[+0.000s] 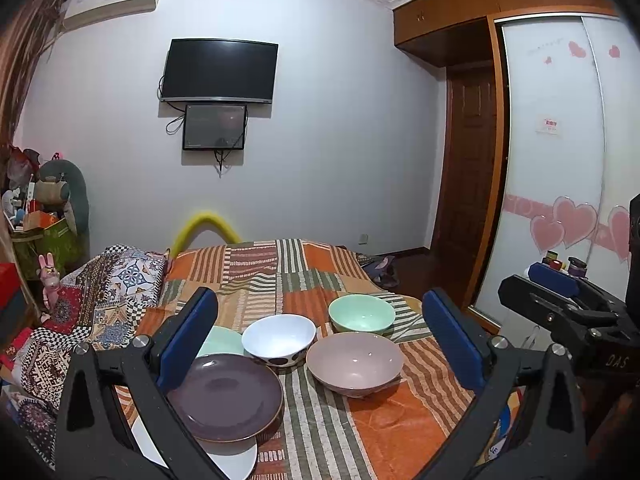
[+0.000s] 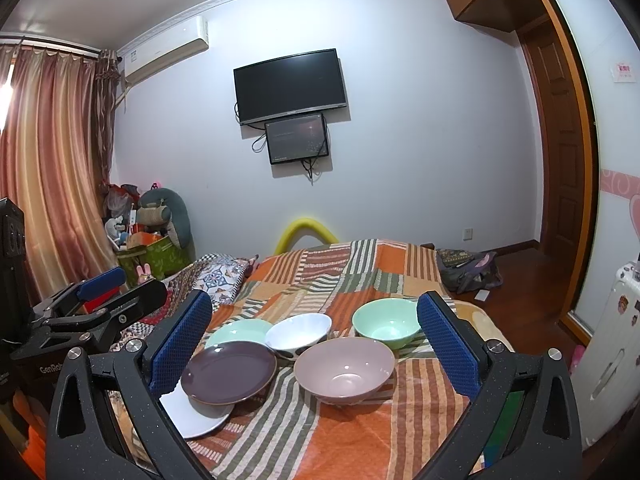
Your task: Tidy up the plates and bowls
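Observation:
Three bowls and three plates lie on a striped bedspread point(image 1: 320, 432). A pink bowl point(image 1: 355, 362) point(image 2: 345, 368) sits nearest, a white spotted bowl point(image 1: 279, 338) point(image 2: 298, 335) behind it, a green bowl point(image 1: 361, 313) point(image 2: 386, 322) at the back right. To the left, a purple plate point(image 1: 224, 396) point(image 2: 228, 372) overlaps a white plate point(image 1: 236, 460) point(image 2: 196, 414), with a green plate point(image 1: 222, 340) point(image 2: 240, 330) behind. My left gripper point(image 1: 320, 340) and right gripper point(image 2: 316, 344) both hover open above the dishes, holding nothing.
The bed's right edge drops to a wooden floor with a bag point(image 2: 468, 270). A patterned quilt point(image 1: 100, 300) lies left of the dishes. A white cabinet point(image 2: 612, 360) stands at the right, a green box of clutter point(image 2: 156, 256) by the curtain.

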{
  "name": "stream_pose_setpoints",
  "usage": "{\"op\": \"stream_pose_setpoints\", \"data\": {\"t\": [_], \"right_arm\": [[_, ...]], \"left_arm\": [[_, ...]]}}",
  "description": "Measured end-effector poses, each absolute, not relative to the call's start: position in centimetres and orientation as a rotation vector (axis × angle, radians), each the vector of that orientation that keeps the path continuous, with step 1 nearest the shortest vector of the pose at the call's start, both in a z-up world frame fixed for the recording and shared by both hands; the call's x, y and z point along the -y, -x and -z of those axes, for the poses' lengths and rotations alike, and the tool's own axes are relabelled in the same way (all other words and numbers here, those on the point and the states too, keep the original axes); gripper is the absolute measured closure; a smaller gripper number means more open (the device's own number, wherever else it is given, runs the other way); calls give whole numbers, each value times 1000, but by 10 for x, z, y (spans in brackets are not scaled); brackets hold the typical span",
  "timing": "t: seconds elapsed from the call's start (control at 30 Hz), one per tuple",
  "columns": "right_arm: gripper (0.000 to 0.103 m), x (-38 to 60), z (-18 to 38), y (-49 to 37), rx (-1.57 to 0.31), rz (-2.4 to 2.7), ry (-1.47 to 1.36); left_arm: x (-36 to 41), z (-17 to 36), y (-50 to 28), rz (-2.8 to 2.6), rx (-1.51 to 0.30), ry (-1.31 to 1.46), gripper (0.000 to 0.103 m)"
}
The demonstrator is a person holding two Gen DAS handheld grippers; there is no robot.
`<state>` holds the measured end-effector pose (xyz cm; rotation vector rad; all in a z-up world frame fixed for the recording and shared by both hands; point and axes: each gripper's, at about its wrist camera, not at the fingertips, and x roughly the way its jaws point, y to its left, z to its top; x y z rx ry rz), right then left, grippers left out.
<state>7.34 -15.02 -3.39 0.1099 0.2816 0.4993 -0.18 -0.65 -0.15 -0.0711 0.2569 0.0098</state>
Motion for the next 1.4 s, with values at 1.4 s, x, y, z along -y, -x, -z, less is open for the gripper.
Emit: {"op": "stream_pose_setpoints", "data": {"t": [1.4], "right_arm": [[1,150,33,-74,-284,-502,-113]], "left_arm": [[5,3,2,-17,-260,91,0]]}}
